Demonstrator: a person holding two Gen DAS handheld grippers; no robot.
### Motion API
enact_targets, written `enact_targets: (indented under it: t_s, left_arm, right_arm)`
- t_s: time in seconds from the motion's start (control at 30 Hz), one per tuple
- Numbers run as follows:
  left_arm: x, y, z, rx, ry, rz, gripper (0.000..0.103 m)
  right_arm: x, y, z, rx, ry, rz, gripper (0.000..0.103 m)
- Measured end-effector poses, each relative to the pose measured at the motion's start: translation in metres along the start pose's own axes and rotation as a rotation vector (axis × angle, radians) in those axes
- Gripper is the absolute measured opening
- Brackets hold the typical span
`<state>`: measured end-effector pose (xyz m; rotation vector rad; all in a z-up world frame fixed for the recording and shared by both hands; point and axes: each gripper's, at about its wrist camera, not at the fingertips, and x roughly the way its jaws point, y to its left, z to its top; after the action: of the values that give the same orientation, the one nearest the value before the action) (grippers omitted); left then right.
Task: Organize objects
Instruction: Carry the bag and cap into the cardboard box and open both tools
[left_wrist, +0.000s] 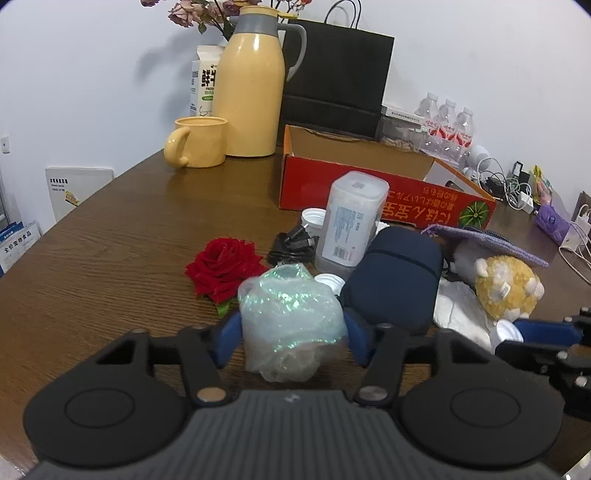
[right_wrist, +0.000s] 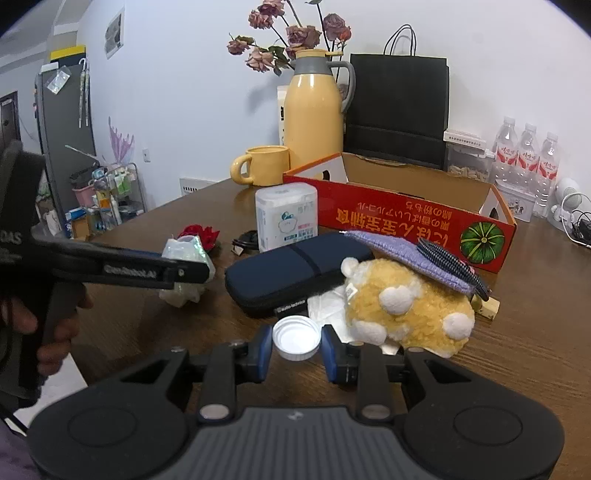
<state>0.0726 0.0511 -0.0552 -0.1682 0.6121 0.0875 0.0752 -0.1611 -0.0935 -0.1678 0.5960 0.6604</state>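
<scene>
My left gripper (left_wrist: 291, 328) is shut on a crumpled clear plastic bag (left_wrist: 291, 314) with a green shimmer, near the table's front; it also shows in the right wrist view (right_wrist: 186, 266). My right gripper (right_wrist: 295, 345) is shut on a white bottle cap (right_wrist: 296, 338), just in front of a navy zip case (right_wrist: 291, 271) and a yellow plush toy (right_wrist: 410, 310). A red cardboard box (right_wrist: 406, 218) lies open behind them. A red rose (left_wrist: 221, 267), a clear cotton-swab container (left_wrist: 351, 225) and a purple knitted pouch (right_wrist: 413, 254) lie in the pile.
A yellow thermos (left_wrist: 251, 88), yellow mug (left_wrist: 201, 147), milk carton (left_wrist: 205, 79) and black paper bag (left_wrist: 336, 74) stand at the back. Water bottles (right_wrist: 524, 158) and tangled cables (left_wrist: 509, 184) are at the right. A black cable (left_wrist: 291, 245) and another white cap (left_wrist: 314, 218) lie by the container.
</scene>
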Motion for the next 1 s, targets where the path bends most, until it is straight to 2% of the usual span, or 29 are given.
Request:
enact_targets:
  t_s: [0.07,0.13,0.27,0.47,0.63,0.77,0.87,1.0]
  left_arm:
    - [-0.001,-0.001,0.0,0.01,-0.006,0.0,0.045]
    - [-0.003,-0.002,0.002,0.022,-0.014,0.0,0.042]
    - [-0.012,-0.005,0.007,0.045,-0.041,-0.005,0.04]
    - [-0.024,-0.013,0.032,0.088,-0.138,-0.016,0.04]
    - [-0.023,-0.027,0.07,0.135,-0.224,-0.038,0.04]
    - [-0.007,-0.043,0.11,0.163,-0.263,-0.051,0.04]
    - [0.013,-0.057,0.139,0.179,-0.258,-0.063,0.04]
    - [0.048,-0.074,0.175,0.167,-0.201,-0.082,0.04]
  right_arm:
    - [-0.001,-0.002,0.001,0.001,-0.005,0.001,0.027]
    - [0.0,-0.004,0.001,0.003,-0.005,0.003,0.027]
    - [-0.002,-0.008,0.003,-0.001,-0.017,0.008,0.027]
    - [-0.009,-0.019,0.017,0.016,-0.086,-0.018,0.027]
    - [-0.015,-0.037,0.041,0.013,-0.154,-0.062,0.027]
    - [-0.011,-0.06,0.07,0.022,-0.194,-0.12,0.027]
    - [0.002,-0.082,0.093,0.041,-0.195,-0.158,0.027]
    - [0.034,-0.113,0.124,0.093,-0.158,-0.196,0.027]
